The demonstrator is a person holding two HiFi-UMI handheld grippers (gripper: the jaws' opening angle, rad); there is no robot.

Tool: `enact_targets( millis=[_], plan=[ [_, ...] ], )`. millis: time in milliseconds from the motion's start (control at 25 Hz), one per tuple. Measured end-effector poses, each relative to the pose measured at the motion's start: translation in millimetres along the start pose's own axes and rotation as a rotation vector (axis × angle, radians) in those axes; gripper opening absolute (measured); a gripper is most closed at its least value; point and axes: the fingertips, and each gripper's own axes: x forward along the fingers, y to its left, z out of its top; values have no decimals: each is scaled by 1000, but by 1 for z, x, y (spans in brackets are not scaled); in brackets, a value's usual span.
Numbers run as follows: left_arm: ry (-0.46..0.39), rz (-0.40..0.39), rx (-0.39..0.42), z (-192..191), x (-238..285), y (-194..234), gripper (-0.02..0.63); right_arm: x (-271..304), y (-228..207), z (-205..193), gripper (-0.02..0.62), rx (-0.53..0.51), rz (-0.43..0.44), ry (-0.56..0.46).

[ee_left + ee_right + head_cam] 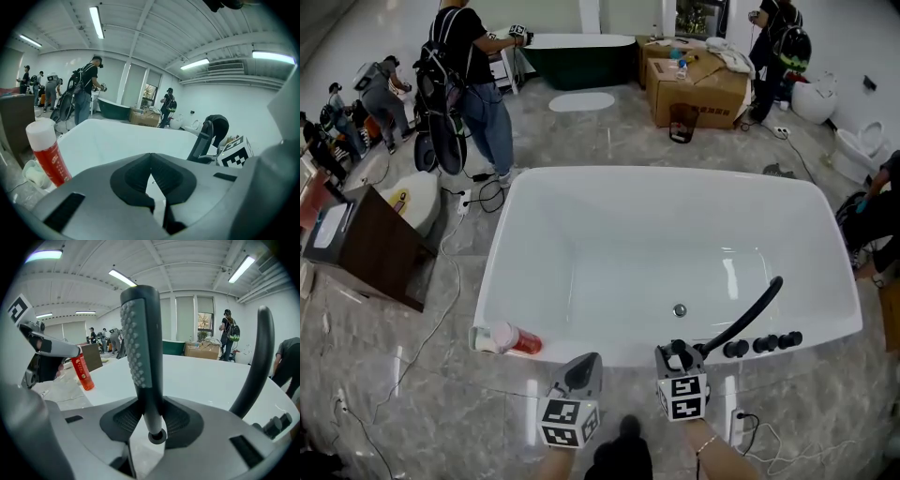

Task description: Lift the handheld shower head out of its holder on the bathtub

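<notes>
A red bottle [521, 341] sits on the tub's [675, 176] near rim. Right of it, the left gripper [584, 367] is closed and empty. The right gripper [678, 355] clamps the shower head [143, 357] upright over the rim, beside the black spout [746, 313].

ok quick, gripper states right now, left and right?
Left gripper: closed, nothing between the jaws.
Right gripper: closed on the handheld shower head, gripped low on its stem.

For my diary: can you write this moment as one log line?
left gripper: shut, empty | right gripper: shut on shower head | red bottle: on bathtub rim
</notes>
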Motion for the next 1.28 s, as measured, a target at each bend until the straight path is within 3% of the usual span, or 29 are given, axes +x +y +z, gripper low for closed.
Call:
enact_targets(
  millis=[520, 1280],
  plan=[
    [-55, -27, 24, 33, -48, -11, 17, -72, 20, 72, 137, -7, -26, -131],
    [-130, -56, 63, 72, -141, -25, 17, -201, 70, 137, 137, -43, -46, -263]
  ],
)
